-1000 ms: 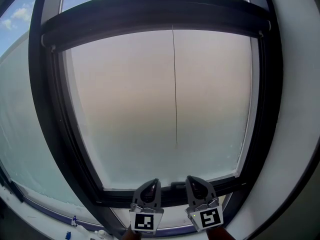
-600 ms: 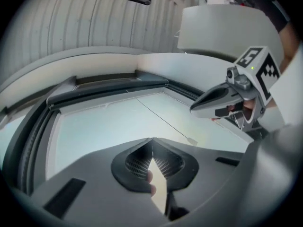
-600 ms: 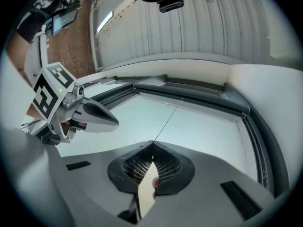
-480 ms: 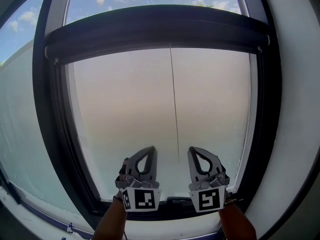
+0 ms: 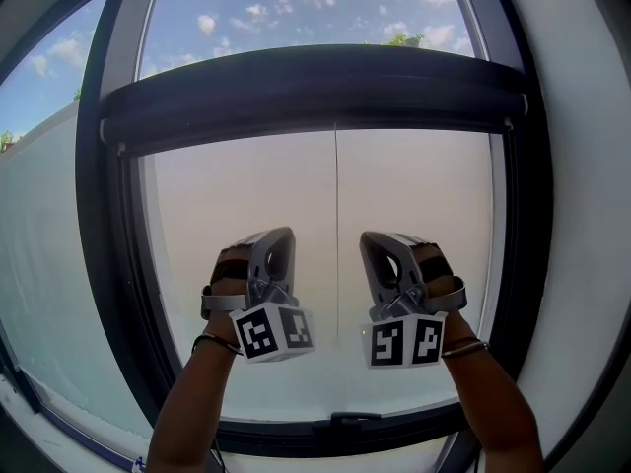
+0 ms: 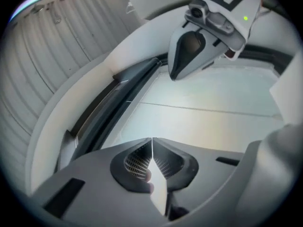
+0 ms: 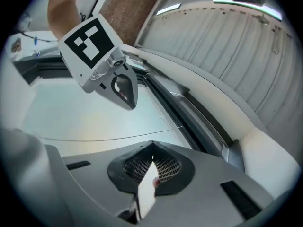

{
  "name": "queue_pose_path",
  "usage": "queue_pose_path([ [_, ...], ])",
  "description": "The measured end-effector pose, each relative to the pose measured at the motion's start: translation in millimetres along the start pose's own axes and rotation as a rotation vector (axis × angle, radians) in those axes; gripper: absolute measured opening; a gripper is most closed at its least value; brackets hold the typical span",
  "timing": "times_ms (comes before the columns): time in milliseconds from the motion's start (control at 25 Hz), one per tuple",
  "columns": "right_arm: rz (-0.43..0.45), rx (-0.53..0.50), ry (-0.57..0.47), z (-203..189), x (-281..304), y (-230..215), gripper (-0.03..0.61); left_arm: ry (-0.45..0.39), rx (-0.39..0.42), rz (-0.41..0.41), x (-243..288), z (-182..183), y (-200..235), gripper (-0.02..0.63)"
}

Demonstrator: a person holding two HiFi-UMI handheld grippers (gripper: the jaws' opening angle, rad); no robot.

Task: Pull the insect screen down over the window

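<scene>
Before the window (image 5: 246, 205), left gripper (image 5: 280, 239) and right gripper (image 5: 373, 242) both have their jaws pressed together, holding and touching nothing; the insect screen's dark bar (image 5: 315, 92) spans the frame above them.

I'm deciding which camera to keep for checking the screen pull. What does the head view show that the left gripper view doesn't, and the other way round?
Only the head view: sky with clouds at the top of the window, and the person's left forearm.
Only the left gripper view: the left claw seen close up, jaws shut together on nothing, and ribbed white panelling off to one side.
Both: the right claw, the dark window framing, and the thin cord running across the pale pane.
</scene>
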State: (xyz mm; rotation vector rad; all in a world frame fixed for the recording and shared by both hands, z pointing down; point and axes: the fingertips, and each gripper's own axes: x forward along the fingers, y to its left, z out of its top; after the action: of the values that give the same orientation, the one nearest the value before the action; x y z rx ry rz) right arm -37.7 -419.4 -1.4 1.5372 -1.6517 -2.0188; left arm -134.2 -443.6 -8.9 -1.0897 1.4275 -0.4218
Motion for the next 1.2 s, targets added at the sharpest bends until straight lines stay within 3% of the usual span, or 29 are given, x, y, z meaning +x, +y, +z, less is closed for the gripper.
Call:
queue_pose_path([
  [120,0.005,-0.134,0.051,-4,25,-13,0.003,0.054,0.107,0.048,16,1,22,0.002],
  [240,0.034,-0.205,0.089,-3,40,-20,0.003,0.055,0.154,0.070,25,15,43,0.003],
  [320,0.052,-0.225,0.111,-6,50,-25,0.003,0.077,0.175,0.066,33,19,55,0.005],
  [440,0.062,-0.250,0.135,-13,65,-35,0.006,0.116,0.195,0.028,48,19,66,0.071],
  [680,0.064,-0.291,0.153,-18,94,-65,0.085,0.140,0.262,0.031,70,26,89,0.158],
  [1000,0.074,-0.341,0.163,-1,124,-98,0.164,0.166,0.291,0.031,95,34,107,0.203],
  [1200,0.089,-0.385,0.178,1,136,-99,0.175,0.178,0.316,0.009,107,33,107,0.204],
])
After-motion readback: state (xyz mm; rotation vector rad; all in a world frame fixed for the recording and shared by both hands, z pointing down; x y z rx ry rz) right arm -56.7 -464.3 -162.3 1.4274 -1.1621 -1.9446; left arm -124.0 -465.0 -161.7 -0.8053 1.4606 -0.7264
